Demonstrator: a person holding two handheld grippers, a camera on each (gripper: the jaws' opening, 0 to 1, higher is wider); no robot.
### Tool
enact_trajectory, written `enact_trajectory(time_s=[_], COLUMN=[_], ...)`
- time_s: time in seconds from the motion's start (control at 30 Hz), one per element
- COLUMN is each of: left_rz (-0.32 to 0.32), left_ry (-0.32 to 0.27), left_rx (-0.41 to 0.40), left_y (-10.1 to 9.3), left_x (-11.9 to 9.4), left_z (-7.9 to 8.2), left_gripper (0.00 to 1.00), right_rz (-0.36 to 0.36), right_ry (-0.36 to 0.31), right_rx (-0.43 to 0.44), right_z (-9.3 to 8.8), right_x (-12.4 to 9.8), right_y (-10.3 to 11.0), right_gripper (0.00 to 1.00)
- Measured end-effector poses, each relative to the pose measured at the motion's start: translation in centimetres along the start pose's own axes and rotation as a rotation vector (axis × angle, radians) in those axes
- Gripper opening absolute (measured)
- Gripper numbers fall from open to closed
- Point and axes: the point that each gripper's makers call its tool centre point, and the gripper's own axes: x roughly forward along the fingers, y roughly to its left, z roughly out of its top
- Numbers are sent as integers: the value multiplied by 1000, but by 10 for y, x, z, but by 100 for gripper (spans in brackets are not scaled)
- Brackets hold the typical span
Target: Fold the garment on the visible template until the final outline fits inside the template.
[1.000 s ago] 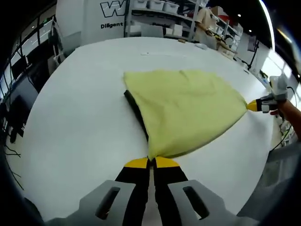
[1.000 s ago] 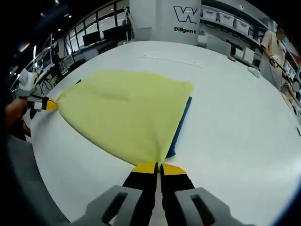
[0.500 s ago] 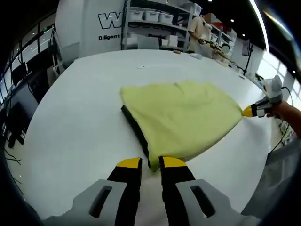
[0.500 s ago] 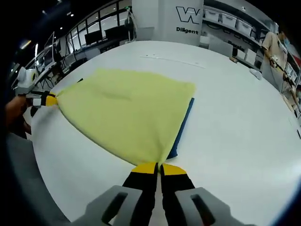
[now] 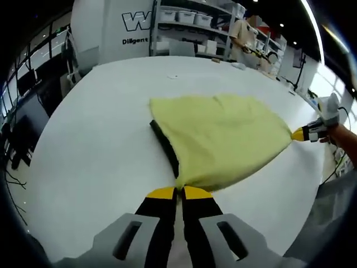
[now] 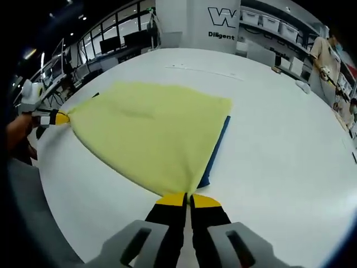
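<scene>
Yellow soft fabric garment (image 5: pixel 223 137) lies spread mid-tabletop on the white round table (image 5: pixel 95 145), over a dark blue flat template (image 6: pixel 215 151) that peeks out along one edge. My left gripper (image 5: pixel 178 194) is pinched closed on one near corner, my right gripper (image 6: pixel 188 200) closed on the other. Cloth overhangs the template; folding looks barely begun, most folds remain.

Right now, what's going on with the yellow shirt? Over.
Left gripper shut on one shirt corner, right gripper shut on another. Shirt stretched flat over dark template on table. Nothing in the way.
</scene>
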Motion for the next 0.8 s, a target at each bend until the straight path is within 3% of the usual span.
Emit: enact_trajectory(time_s=[0.43,0.8], left_rz=[-14,-19], left_ry=[50,93], left_rx=[56,65], left_y=[-5,-2], left_x=[-1,-13], left_z=[-10,-24], left_gripper=[0,0], right_rz=[11,33], right_ry=[9,73], right_rx=[-67,-95], right_z=[1,-16], right_x=[0,-13], right_y=[3,21], right_gripper=[0,0])
